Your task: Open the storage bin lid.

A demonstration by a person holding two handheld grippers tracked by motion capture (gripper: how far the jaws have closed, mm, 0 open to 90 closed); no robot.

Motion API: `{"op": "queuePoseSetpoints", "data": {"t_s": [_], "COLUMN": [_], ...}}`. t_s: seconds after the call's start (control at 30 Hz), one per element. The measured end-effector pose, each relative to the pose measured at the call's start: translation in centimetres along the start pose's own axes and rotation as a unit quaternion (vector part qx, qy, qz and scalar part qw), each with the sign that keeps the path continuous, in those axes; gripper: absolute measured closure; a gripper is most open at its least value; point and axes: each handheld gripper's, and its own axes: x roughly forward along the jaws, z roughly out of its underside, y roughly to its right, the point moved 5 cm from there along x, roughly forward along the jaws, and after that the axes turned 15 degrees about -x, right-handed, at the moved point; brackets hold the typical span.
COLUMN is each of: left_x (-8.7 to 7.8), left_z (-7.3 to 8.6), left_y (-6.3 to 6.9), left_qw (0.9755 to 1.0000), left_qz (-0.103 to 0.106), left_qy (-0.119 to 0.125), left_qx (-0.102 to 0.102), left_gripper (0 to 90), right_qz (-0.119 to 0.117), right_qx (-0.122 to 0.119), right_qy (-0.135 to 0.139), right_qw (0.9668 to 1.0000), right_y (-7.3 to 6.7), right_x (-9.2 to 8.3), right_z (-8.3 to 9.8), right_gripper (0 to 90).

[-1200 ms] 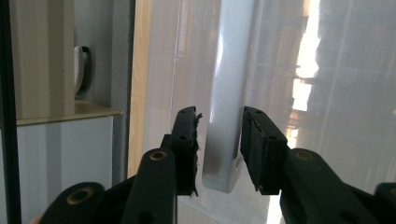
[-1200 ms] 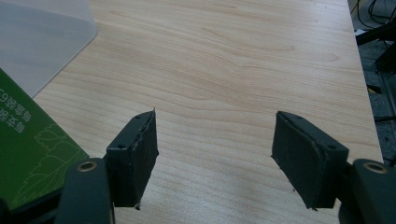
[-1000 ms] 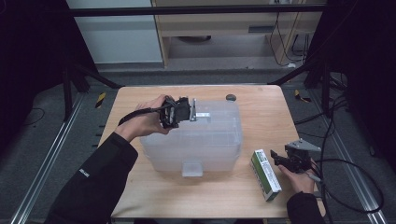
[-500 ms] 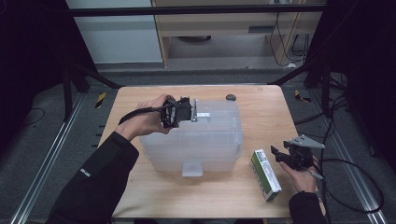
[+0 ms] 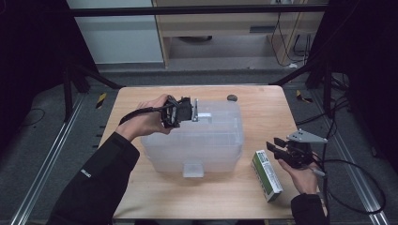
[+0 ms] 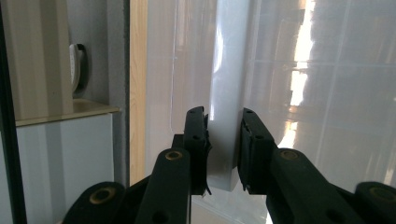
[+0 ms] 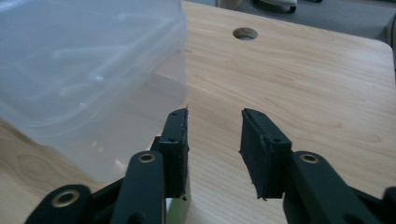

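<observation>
A clear plastic storage box (image 5: 197,140) with its lid on stands in the middle of the table. My left gripper (image 5: 193,112) reaches over its far edge, shut on the box's pale latch (image 6: 223,140); both pads press the tab's sides. A green and white carton (image 5: 266,174) lies flat to the right of the box. My right gripper (image 5: 277,145) hovers just above and beyond the carton's far end. Its jaws have just been closing, and they stand partly apart with nothing between them (image 7: 215,116). A corner of the carton (image 7: 176,211) peeks out under its left jaw.
The wooden table (image 5: 263,112) has a round cable hole (image 5: 232,97) near its far edge, also seen ahead of the right gripper (image 7: 245,33). Black cables trail off the table's right side. Bare wood lies between the box and the right edge.
The right gripper has risen from beside the carton and its jaws have narrowed. The left gripper and the box have stayed put.
</observation>
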Motion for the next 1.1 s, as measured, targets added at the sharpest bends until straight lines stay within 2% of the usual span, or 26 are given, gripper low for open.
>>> {"op": "queuePoseSetpoints", "data": {"t_s": [0.17, 0.2, 0.37, 0.53, 0.7, 0.77, 0.8, 0.83, 1.0, 1.03, 1.1], "left_x": [0.0, 0.0, -0.1, 0.0, -0.2, -0.1, -0.2, -0.2, -0.2, -0.2, -0.2], "left_z": [0.0, 0.0, 0.0, -0.1, -0.2, -0.2, -0.3, -0.3, -0.3, -0.4, -0.4], "left_y": [0.0, -0.1, -0.1, -0.2, -0.5, -0.5, -0.6, -0.6, -0.7, -0.9, -1.0], "left_qw": [1.0000, 1.0000, 0.9999, 0.9998, 0.9999, 0.9998, 0.9999, 0.9998, 0.9997, 0.9999, 0.9998], "left_qz": [0.002, 0.004, 0.005, 0.005, -0.001, 0.000, -0.003, -0.002, -0.006, -0.009, -0.008], "left_qy": [-0.001, 0.000, -0.003, 0.001, -0.003, -0.002, -0.003, -0.009, -0.007, -0.005, -0.004], "left_qx": [-0.003, -0.006, -0.008, -0.020, -0.014, -0.022, -0.013, -0.017, -0.022, -0.013, -0.016], "left_gripper": [75.0, 74.9, 74.8, 74.6, 74.5, 74.4, 74.4, 74.4, 74.3, 74.3, 74.2], "right_qz": [-0.014, -0.023, -0.037, -0.053, -0.068, -0.072, -0.073, -0.075, -0.086, -0.088, -0.092], "right_qx": [-0.011, -0.016, -0.022, -0.026, -0.030, -0.031, -0.034, -0.037, -0.037, -0.036, -0.034], "right_qy": [0.007, 0.012, 0.012, 0.012, 0.005, 0.001, 0.000, 0.000, -0.002, -0.002, -0.007], "right_qw": [0.9998, 0.9995, 0.9990, 0.9982, 0.9972, 0.9969, 0.9967, 0.9965, 0.9956, 0.9955, 0.9952], "right_y": [-0.7, -1.1, -1.7, -2.6, -3.2, -3.4, -3.5, -3.6, -4.3, -4.3, -4.5], "right_x": [-0.4, -0.5, -0.6, -0.8, -0.7, -0.6, -0.6, -0.5, -0.4, -0.3, -0.2], "right_z": [-0.9, -1.4, -1.9, -2.6, -2.8, -2.8, -2.9, -2.9, -3.2, -3.2, -3.2], "right_gripper": [67.6, 69.8, 73.3, 79.2, 85.0, 86.9, 87.8, 88.5, 89.9, 90.0, 90.0]}}
